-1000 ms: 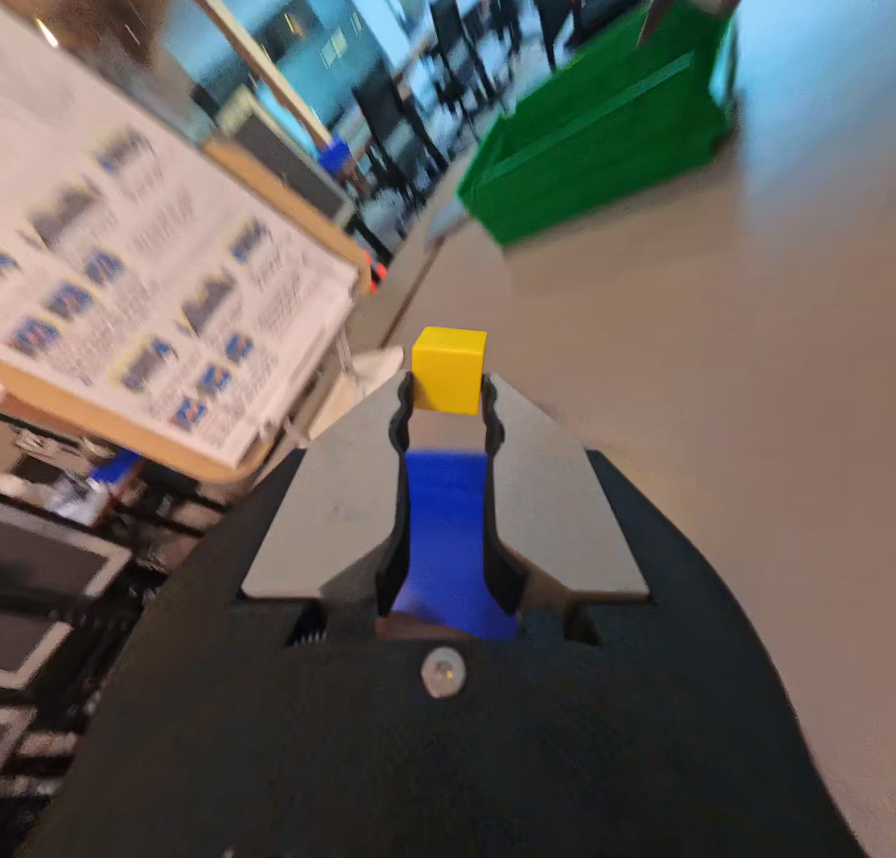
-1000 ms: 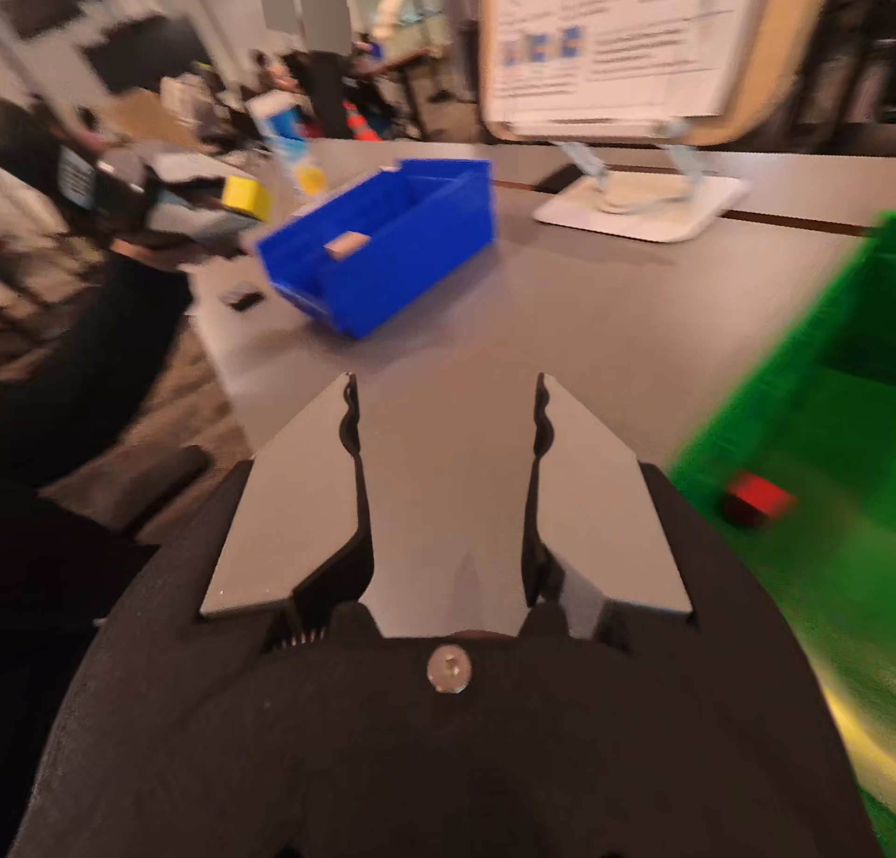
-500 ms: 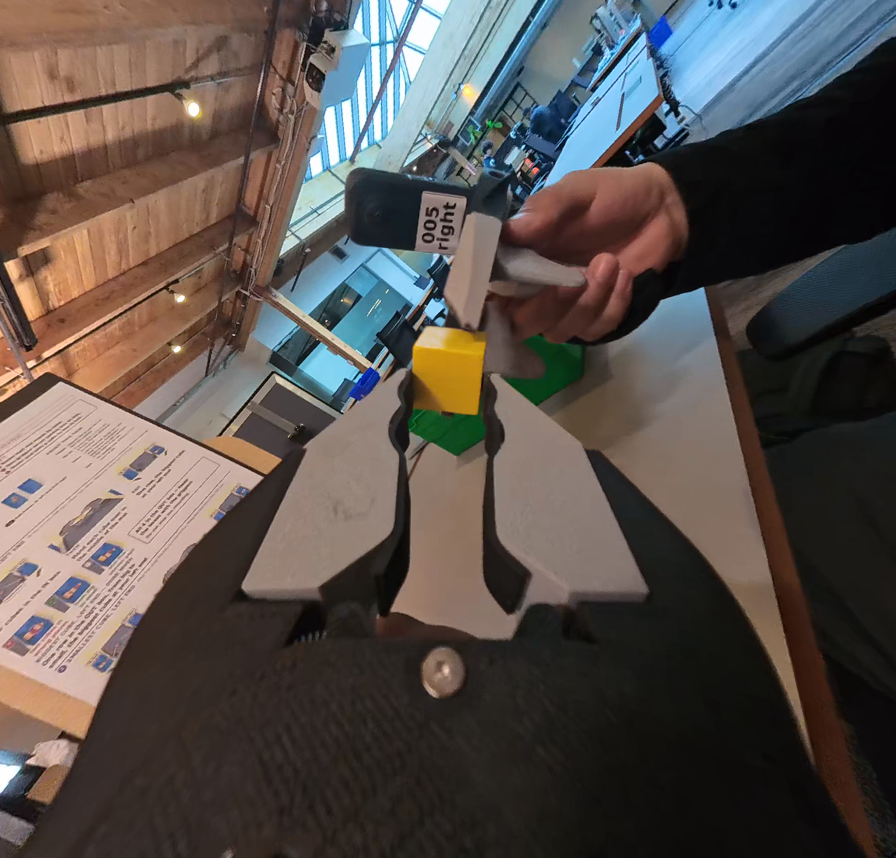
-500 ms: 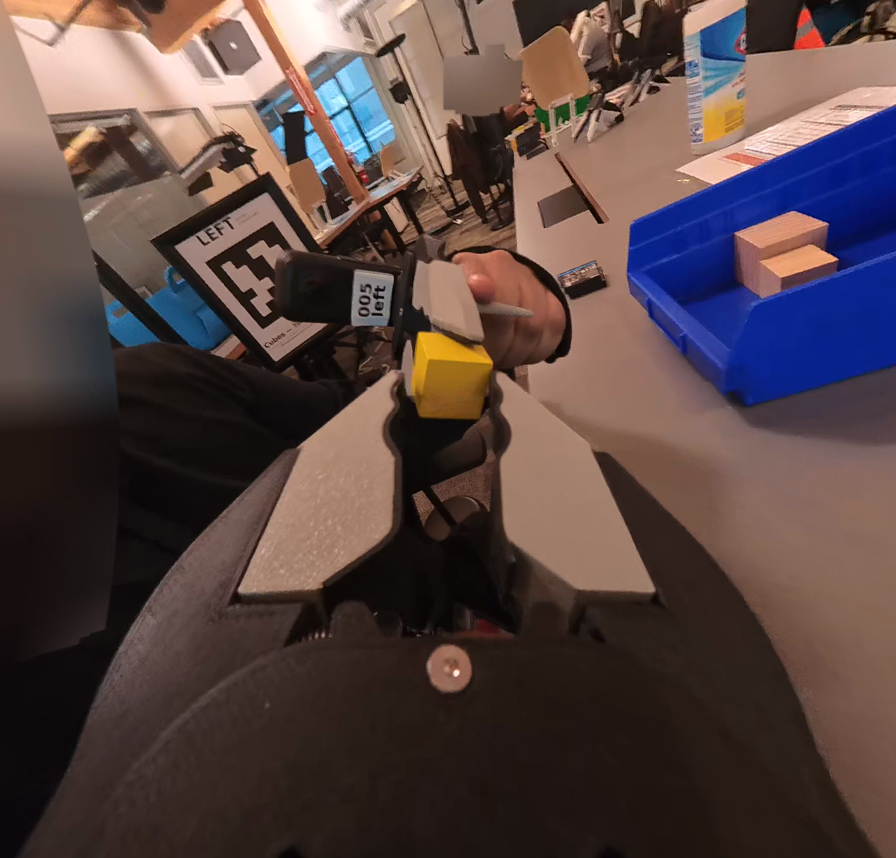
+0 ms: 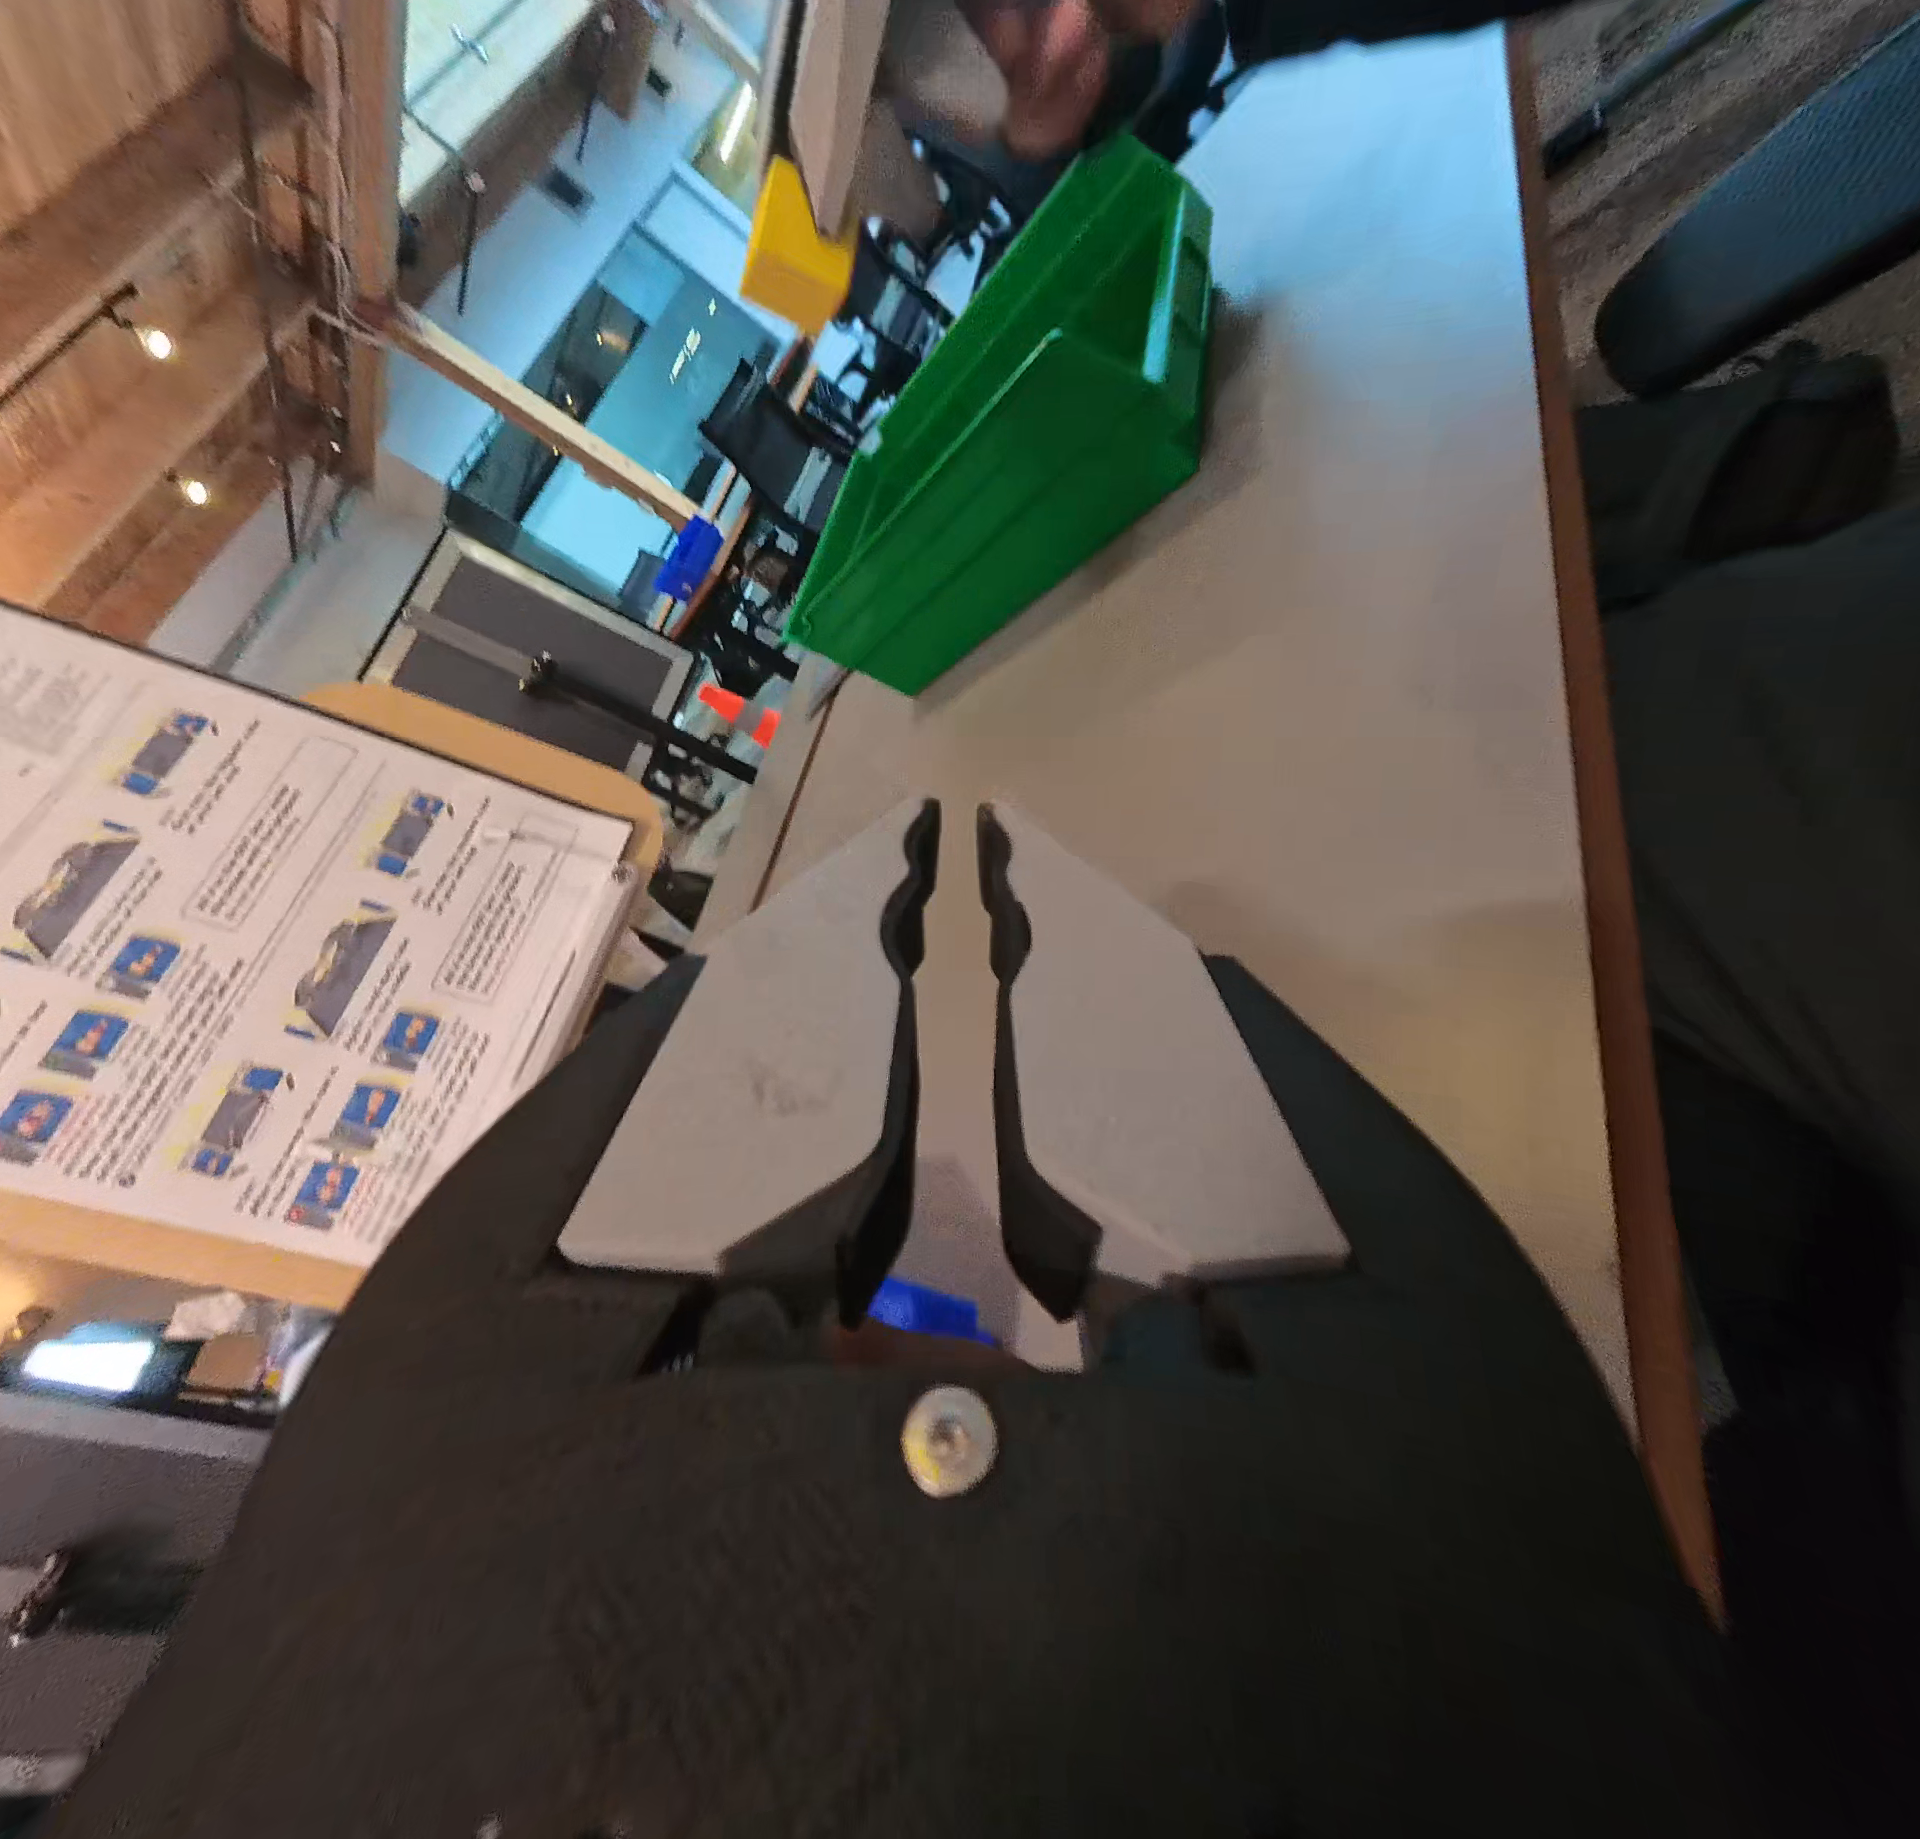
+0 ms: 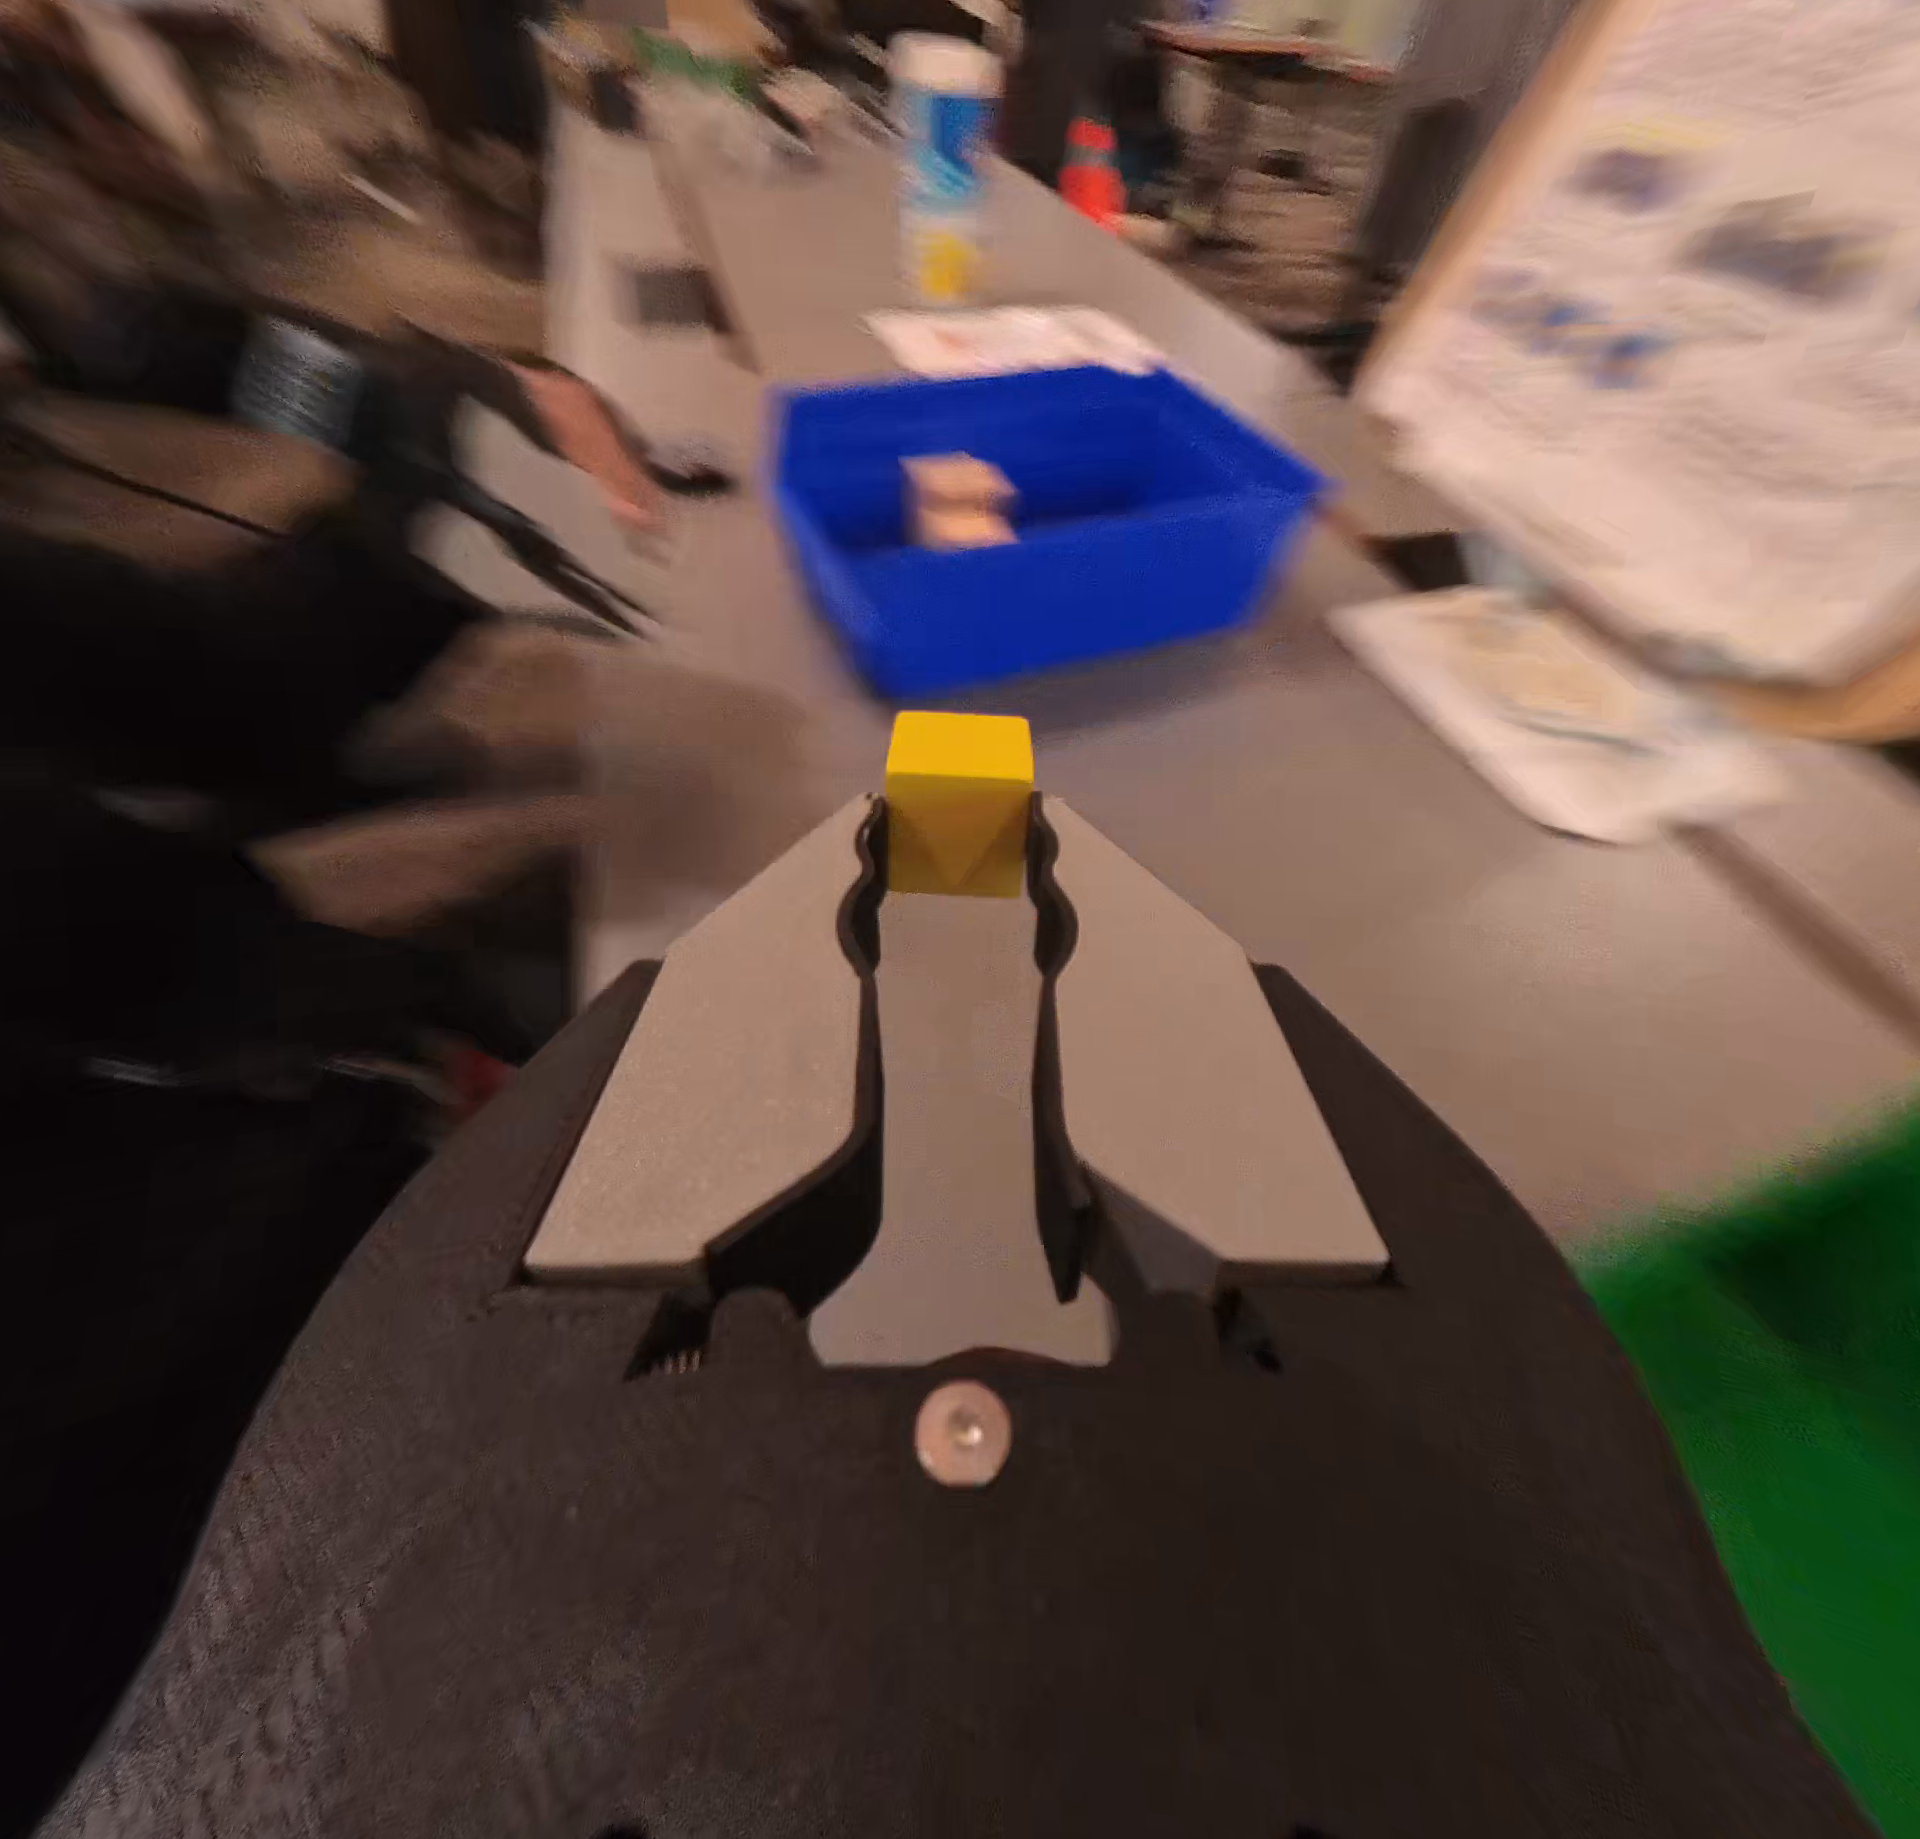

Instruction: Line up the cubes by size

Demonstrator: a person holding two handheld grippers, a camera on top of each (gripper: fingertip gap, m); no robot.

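Half a second ago both claws met on the small yellow plastic cube (image 6: 958, 815); now our right claw (image 6: 956, 844) alone carries it, and our left claw (image 5: 958, 844) has drawn away empty over the pale grey desk (image 5: 1351, 750). The handover looks finished, we judge.

Our right claw pinches the cube at its very tips, one flat face against each finger, so the block sits square and most of it juts forward. That grip probably leaves its underside free for setting down. It hangs above the desk, not touching it, with the blue plastic bin (image 6: 1039, 584) well beyond at twelve o'clock. Two pale wooden blocks (image 6: 956, 511) lie inside that bin, blurred by motion. In the left wrist view the same cube (image 5: 790, 251) shows far off at eleven o'clock, under the other claw's grey finger.

Our left claw's fingers are nearly pressed together, a narrow slit between them and nothing held. The green plastic bin (image 5: 1018, 439) stands on the desk at one o'clock from it, and a printed instruction board (image 5: 260, 958) leans at nine o'clock.

We see no row of cubes on the desk, so we judge the lining-up has barely begun. Next the cube needs a bare spot, with room left beside it for bigger ones.
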